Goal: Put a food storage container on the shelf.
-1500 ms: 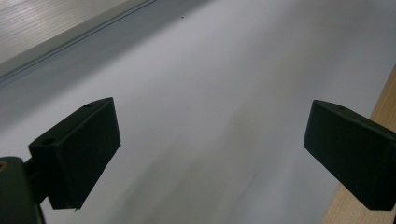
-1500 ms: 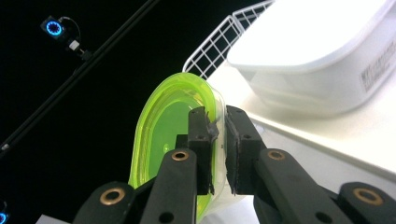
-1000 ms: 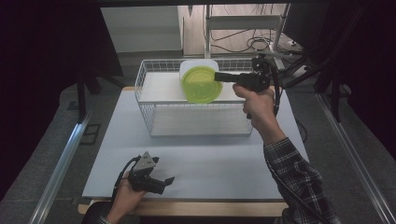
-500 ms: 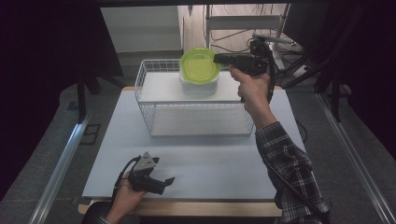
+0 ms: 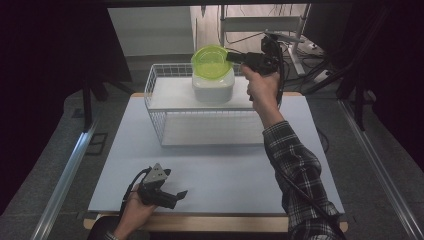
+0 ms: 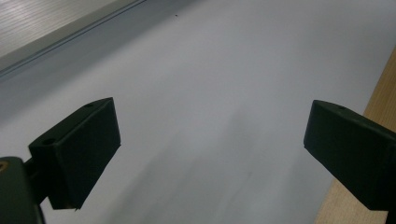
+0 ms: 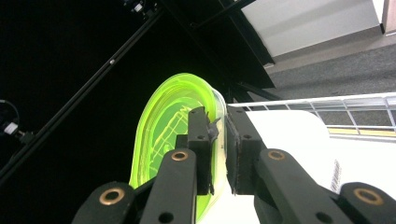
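Note:
A translucent green lid is held just above a white tub that stands in a white wire basket at the back of the table. My right gripper reaches in from the right, shut on the lid's rim. In the right gripper view the jaws pinch the edge of the green lid at my right gripper, and the lid stands on edge in the picture. My left gripper lies near the table's front edge, open. In the left gripper view my left gripper has nothing between its wide jaws.
The white table mat stretches bare between the basket and the left hand. A wooden table edge runs beside the left gripper. Behind the basket stand a metal rack and cables. The basket rim lies right of the right gripper.
The right gripper has carried the green lid up and back, from tilted in front of the white tub to above its top. The left gripper has stayed put.

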`<state>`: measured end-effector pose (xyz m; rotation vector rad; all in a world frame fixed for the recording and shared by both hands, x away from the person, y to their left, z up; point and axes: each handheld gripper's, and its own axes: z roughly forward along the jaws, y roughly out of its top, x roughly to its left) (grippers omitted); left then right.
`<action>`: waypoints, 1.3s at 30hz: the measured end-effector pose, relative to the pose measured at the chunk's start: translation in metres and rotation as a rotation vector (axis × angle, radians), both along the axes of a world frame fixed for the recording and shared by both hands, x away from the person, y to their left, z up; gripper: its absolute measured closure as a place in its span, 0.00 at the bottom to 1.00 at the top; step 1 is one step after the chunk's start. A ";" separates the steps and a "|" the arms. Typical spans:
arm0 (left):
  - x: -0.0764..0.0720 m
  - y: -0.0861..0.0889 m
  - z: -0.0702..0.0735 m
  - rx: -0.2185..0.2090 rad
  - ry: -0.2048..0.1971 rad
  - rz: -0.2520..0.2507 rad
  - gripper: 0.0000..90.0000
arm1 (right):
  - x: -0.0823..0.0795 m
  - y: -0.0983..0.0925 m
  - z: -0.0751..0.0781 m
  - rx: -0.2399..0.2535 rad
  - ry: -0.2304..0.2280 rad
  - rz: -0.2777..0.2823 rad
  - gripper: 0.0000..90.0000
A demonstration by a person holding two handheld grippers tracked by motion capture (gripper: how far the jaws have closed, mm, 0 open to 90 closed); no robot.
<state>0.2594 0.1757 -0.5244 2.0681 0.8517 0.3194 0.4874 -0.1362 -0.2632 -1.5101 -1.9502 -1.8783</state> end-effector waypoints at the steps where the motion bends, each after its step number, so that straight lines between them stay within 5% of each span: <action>1: 0.000 0.000 0.000 0.001 0.000 -0.001 0.04 | 0.001 0.000 0.000 0.001 0.002 -0.007 0.90; 10: 0.000 -0.001 -0.001 0.010 0.003 -0.010 0.04 | 0.004 0.005 0.001 -0.070 0.014 -0.074 0.81; 20: 0.000 -0.002 -0.001 0.013 0.006 -0.014 0.04 | 0.008 0.006 -0.001 -0.090 0.018 -0.072 0.70; 29: 0.000 -0.002 -0.001 0.013 0.007 -0.014 0.04 | 0.010 0.006 -0.001 -0.136 -0.042 -0.047 0.36; 39: 0.000 -0.002 -0.001 0.014 0.007 -0.014 0.04 | 0.006 -0.001 0.005 -0.166 -0.089 -0.028 0.31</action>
